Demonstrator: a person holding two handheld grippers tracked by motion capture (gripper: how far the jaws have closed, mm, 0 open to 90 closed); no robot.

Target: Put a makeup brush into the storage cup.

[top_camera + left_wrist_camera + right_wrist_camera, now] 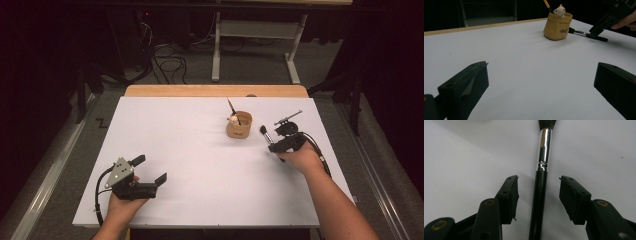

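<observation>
Spanning the scene, the white tabletop (200, 165) carries a tan cup (239, 125) at one o'clock. Left hand-held gripper (150, 169) rests released at seven o'clock. Right hand-held gripper (539, 195) straddles the black-handled brush (541, 187), pads apart, not touching it.

Looking like a lab or test room, not a home. A white sheet (200, 165) is covering a wood-edged table (215, 90), black curtains (390, 60) are hanging around the sides, and cables (167, 62) are trailing loose across grey carpet (250, 65) behind it. The grey legs of a second, adjustable desk (260, 45) are standing further back. Metal rails (45, 175) are running along the floor on both sides. Lighting is sitting on the table alone.
</observation>
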